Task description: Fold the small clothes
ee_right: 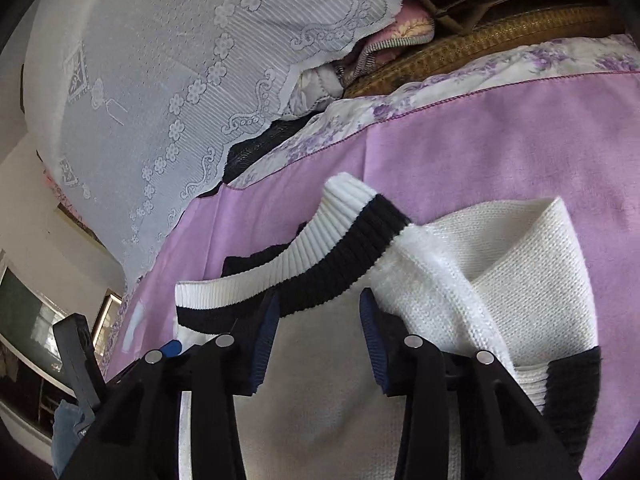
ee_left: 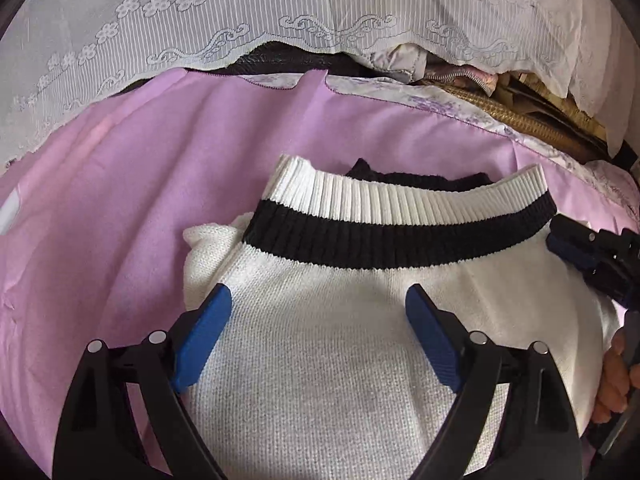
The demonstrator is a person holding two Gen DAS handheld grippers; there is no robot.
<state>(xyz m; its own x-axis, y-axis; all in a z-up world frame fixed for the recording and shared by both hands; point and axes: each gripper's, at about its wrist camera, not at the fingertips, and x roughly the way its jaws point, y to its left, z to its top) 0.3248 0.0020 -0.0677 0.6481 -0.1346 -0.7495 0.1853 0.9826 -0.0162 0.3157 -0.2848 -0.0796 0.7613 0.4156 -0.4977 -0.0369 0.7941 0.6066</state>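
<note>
White knit sweater with a black-and-white ribbed band lies on a lilac sheet spread over a bed. The sweater is partly folded: in the right wrist view a sleeve is doubled over the body, its black cuff at the right edge.

Left hand-held gripper: jaws spread wide, blue pads hovering over the white body just below the ribbed band. Nothing between them is pinched; the knit lies flat beneath.

Right hand-held gripper: jaws part-way apart, standing at the ribbed band's edge. White knit fills the gap, but the pads do not press on it. In the left wrist view this gripper shows at the sweater's right edge, with the person's fingers below it.

Behind the sheet: a floral purple bedcover, a white lace cloth draped over stacked items, and a woven mat.
</note>
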